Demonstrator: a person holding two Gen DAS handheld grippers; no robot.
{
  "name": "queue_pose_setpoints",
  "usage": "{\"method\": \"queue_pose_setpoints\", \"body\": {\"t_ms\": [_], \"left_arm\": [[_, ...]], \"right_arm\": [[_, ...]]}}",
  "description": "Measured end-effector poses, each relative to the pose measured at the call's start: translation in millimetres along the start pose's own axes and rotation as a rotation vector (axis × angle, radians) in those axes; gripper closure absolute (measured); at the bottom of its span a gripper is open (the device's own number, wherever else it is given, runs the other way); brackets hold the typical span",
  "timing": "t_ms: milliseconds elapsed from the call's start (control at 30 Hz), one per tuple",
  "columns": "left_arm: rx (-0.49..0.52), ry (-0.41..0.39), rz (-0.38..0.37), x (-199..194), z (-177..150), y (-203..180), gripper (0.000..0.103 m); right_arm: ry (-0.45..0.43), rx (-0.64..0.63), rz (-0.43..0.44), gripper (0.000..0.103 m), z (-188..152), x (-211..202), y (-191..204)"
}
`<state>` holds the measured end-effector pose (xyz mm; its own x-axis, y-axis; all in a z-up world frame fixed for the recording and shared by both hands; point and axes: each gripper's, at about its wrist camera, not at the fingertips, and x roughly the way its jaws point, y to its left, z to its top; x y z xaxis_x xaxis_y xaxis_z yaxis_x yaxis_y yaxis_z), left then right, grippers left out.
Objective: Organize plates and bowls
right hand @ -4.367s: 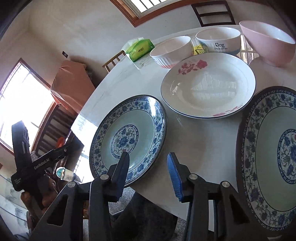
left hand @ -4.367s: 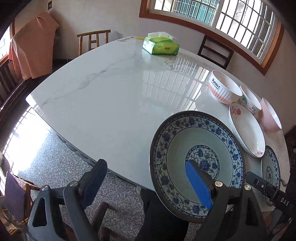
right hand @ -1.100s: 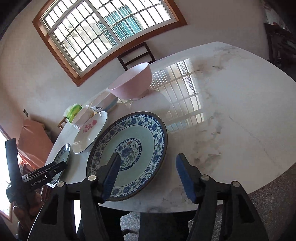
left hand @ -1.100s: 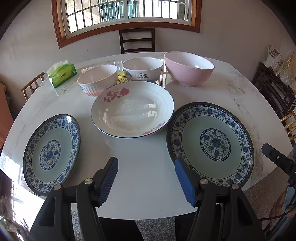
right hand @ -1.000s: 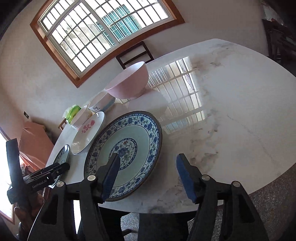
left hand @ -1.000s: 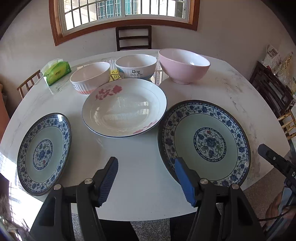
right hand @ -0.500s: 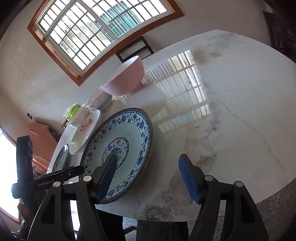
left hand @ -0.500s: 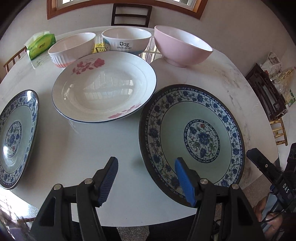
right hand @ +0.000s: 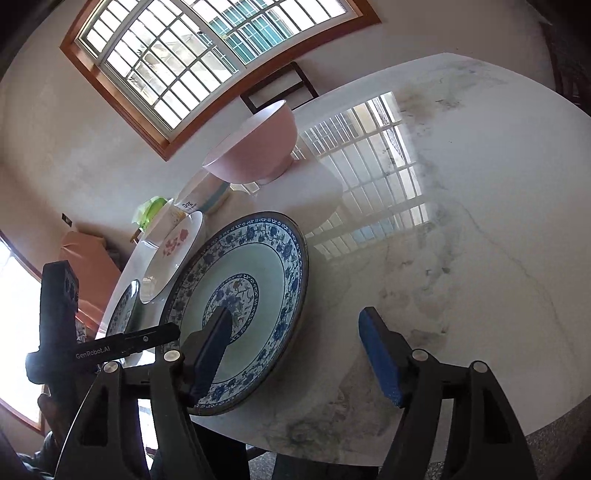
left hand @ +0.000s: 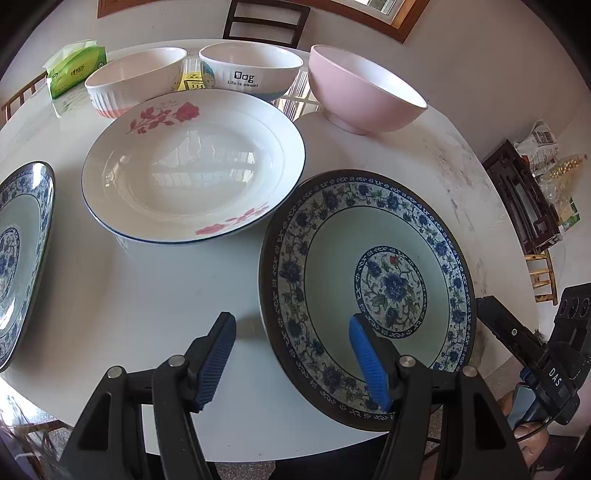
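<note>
A blue-patterned plate (left hand: 369, 266) lies at the table's near right; it also shows in the right wrist view (right hand: 251, 295). My left gripper (left hand: 291, 358) is open, its right finger over the plate's near rim, its left finger over bare table. My right gripper (right hand: 291, 354) is open, its left finger over the same plate, its right finger over bare marble. A white rose plate (left hand: 192, 162) sits in the middle. A second blue plate (left hand: 18, 251) lies at the left. A ribbed white bowl (left hand: 136, 79), a "Dog" bowl (left hand: 251, 68) and a pink bowl (left hand: 362, 88) stand behind.
The white marble table (left hand: 147, 288) is round, its front edge close under both grippers. A green tissue pack (left hand: 74, 66) lies at the back left. Dark wooden chairs (left hand: 266, 18) stand behind the table. Shelves with clutter (left hand: 535, 192) are at the right.
My left gripper has moved forward and lower, so its right finger now reaches over the right blue plate's rim. My right gripper has shifted closer, its left finger now over the same plate.
</note>
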<state>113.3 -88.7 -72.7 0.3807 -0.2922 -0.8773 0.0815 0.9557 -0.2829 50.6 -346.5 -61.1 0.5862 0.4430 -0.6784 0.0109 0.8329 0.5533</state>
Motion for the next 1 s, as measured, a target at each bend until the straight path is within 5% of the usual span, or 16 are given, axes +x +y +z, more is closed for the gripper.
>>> {"method": "queue_pose_setpoints", "body": {"t_ms": [333, 400, 467, 533, 600, 733, 1000], "left_arm": [[-0.006, 0.005, -0.019, 6, 3, -12, 0.038], [0.018, 0.000, 0.032, 8, 2, -18, 0.051], [0.068, -0.025, 0.119, 9, 1, -22, 0.064], [0.053, -0.023, 0.093, 8, 1, -17, 0.068], [0.043, -0.015, 0.069, 7, 0, -13, 0.071], [0.071, -0.036, 0.058, 7, -8, -17, 0.071], [0.079, -0.048, -0.004, 1, -20, -14, 0.075]], "right_arm": [[0.054, -0.019, 0.058, 0.034, 16, 20, 2], [0.072, -0.033, 0.062, 0.035, 19, 24, 4], [0.104, -0.031, 0.081, 0.047, 20, 29, 5], [0.117, -0.015, 0.072, 0.073, 20, 32, 2], [0.120, -0.028, 0.041, 0.087, 20, 30, -2], [0.119, 0.038, 0.104, 0.090, 15, 21, -16], [0.088, 0.082, 0.095, 0.090, -4, 3, -16]]}}
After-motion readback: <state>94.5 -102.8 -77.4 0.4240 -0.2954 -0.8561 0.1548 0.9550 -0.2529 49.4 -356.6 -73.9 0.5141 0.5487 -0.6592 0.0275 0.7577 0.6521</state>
